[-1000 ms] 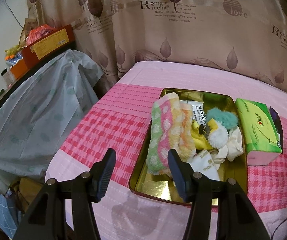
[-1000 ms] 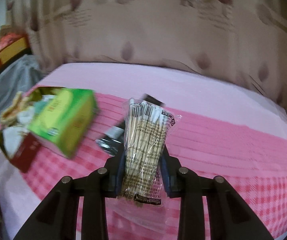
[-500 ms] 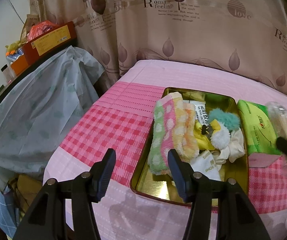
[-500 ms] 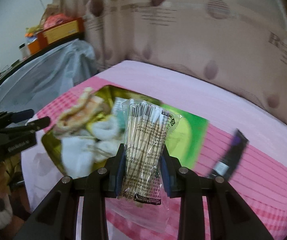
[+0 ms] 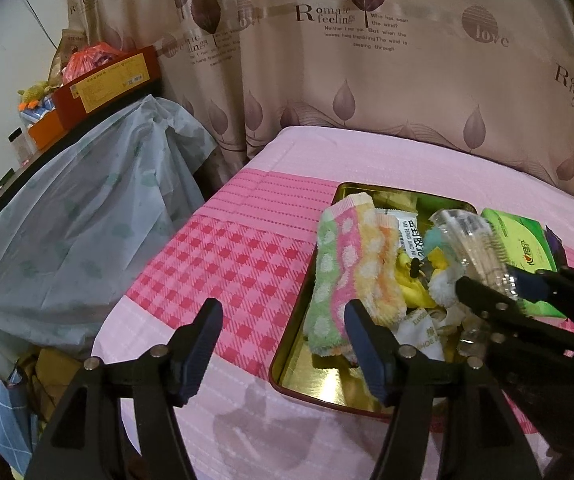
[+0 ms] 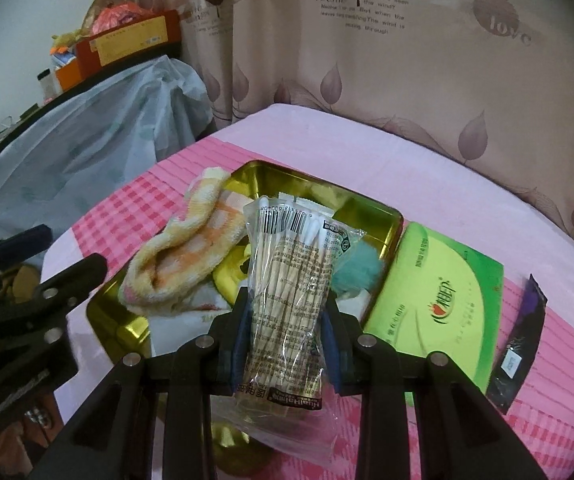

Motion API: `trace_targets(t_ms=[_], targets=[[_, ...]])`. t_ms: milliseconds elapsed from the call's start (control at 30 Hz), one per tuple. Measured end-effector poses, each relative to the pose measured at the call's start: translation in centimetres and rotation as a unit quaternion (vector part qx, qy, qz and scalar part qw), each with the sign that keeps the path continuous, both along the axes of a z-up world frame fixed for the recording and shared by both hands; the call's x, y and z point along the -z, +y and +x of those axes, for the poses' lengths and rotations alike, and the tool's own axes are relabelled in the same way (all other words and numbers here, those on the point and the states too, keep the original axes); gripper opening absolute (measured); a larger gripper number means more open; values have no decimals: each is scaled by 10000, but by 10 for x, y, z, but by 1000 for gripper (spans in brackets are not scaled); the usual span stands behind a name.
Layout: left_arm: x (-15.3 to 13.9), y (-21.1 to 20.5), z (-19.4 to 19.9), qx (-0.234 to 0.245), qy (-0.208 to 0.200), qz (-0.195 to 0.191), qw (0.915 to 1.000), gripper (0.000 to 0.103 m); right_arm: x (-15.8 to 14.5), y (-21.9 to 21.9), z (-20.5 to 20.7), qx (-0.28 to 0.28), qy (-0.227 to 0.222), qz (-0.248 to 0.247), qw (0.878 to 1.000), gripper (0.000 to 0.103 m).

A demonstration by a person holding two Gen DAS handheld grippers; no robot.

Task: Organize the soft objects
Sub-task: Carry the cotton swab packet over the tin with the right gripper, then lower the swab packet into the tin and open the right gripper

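Observation:
A gold tin tray (image 5: pixel 287 364) lies on the pink checked cloth. It holds fuzzy dotted socks (image 5: pixel 339 272), a teal pompom (image 6: pixel 357 272) and small packets. My right gripper (image 6: pixel 287 304) is shut on a clear pack of cotton swabs (image 6: pixel 291 280), which stands upright above the tray's contents. The left wrist view shows that gripper (image 5: pixel 507 292) coming in from the right with the pack (image 5: pixel 471 240). My left gripper (image 5: pixel 281 320) hovers at the tray's near left edge. Its jaws are opening and nothing is between them.
A green tissue pack (image 6: pixel 435 304) lies against the tray's right side, with a dark purple sachet (image 6: pixel 521 340) beyond it. Furniture under a pale plastic sheet (image 5: pixel 87 220) stands to the left, with boxes (image 5: pixel 103 80) on top. A curtain (image 5: pixel 367 80) hangs behind the bed.
My right gripper carried the swab pack leftward, from over the bare cloth to above the tray, and came into the left wrist view. The left jaws spread a little wider.

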State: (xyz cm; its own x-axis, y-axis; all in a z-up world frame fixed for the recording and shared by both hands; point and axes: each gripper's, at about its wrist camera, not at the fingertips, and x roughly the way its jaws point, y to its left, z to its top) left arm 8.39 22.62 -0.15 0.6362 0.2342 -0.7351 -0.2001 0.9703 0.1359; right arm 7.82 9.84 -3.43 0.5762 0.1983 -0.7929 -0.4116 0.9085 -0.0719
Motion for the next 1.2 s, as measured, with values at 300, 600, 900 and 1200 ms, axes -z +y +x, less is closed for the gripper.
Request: trace_targets(t_ms=[300,600,900,1200], targets=[[-4,3,-3,-67,-106,-36,9999,65,16,7,16,66,151,-102,9998,33],[-7,4,-5,-31,-198,-85,9998,65,17,9,14,101,95,-104,9998,47],[-7,3,-4,-1,-168,-112,9998,65,0,3,5,240,-175,-170,9994,82],[-6,0,-4,45,-196,-93,9998,65,-6,-16,-14,599,-168,-261,9977,91]])
